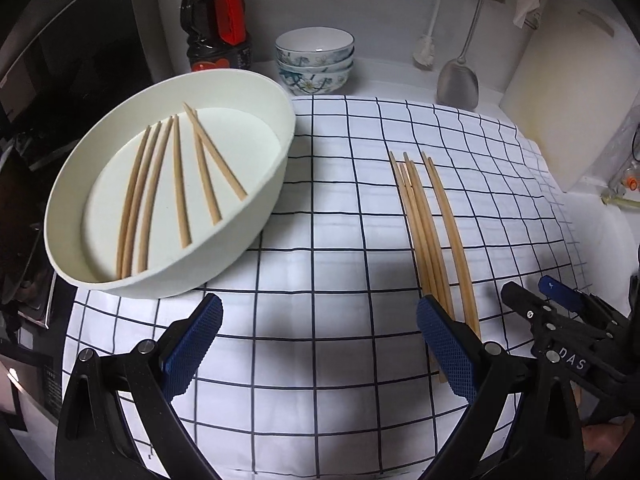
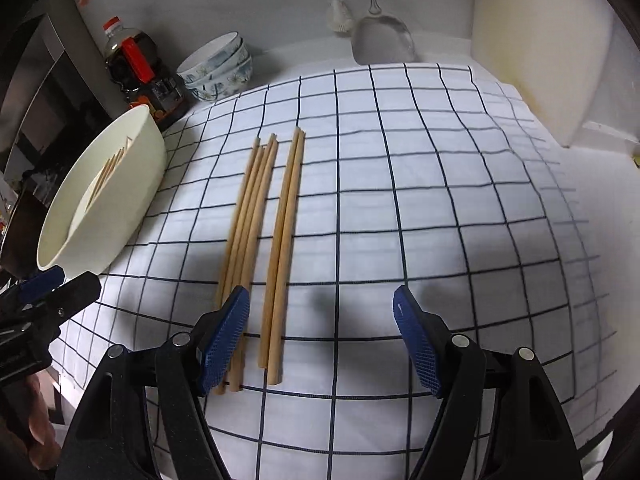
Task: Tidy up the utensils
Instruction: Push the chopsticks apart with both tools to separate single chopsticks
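Both tools stand wide with nothing held: the left gripper (image 1: pixel 320 344) hangs over bare checked cloth (image 1: pixel 320 216), and the right gripper (image 2: pixel 322 336) hangs just beside it with two loose chopsticks (image 2: pixel 282 256) lying lengthwise between its fingers. Four more chopsticks (image 2: pixel 248 224) lie bunched under and ahead of the right gripper's left finger, making six on the cloth. Ahead and to the left of the left gripper a white oval tub (image 1: pixel 256 184) holds six further chopsticks (image 1: pixel 180 184), and beyond it stand one dark sauce bottle (image 1: pixel 216 20) and three stacked bowls (image 1: pixel 315 60), with one metal spatula (image 1: pixel 458 80) farther right.
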Action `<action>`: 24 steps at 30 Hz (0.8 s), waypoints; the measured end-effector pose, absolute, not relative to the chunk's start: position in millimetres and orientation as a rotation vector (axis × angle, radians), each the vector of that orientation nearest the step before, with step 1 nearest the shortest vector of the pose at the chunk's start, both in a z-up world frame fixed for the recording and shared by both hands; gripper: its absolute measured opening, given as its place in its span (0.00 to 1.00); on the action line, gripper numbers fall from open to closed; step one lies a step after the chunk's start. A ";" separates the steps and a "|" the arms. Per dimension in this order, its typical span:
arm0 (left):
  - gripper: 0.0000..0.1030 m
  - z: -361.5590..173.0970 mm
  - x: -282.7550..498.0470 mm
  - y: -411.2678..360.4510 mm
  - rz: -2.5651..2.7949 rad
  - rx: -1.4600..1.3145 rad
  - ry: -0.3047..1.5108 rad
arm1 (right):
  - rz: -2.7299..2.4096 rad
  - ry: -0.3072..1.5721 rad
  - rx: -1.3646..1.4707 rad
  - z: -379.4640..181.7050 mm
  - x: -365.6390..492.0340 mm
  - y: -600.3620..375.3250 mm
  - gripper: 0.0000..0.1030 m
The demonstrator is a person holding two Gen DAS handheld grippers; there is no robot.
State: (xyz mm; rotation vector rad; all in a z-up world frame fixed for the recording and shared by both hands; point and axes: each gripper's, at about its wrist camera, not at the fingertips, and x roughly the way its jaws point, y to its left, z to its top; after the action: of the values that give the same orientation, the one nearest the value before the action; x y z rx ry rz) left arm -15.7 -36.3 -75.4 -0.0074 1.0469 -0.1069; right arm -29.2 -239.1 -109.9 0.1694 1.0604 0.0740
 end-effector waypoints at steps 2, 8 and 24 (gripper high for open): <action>0.93 -81.8 -15.2 -43.2 -0.103 0.001 1.045 | 0.065 1.057 0.159 -115.8 -28.7 -239.4 0.69; 0.93 -93.6 -18.0 -54.7 -0.076 -0.015 1.026 | 0.095 1.058 0.127 -128.6 -21.3 -236.9 0.69; 0.93 -113.8 -15.5 -61.7 -0.040 -0.010 1.055 | 0.116 1.056 0.065 -141.2 -14.3 -233.7 0.69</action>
State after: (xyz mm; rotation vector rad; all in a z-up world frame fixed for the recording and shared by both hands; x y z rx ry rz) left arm -15.5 -61.7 -113.8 -0.0100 1.0545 -0.0402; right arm -14.3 -233.7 -141.2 0.0654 1.0557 0.1162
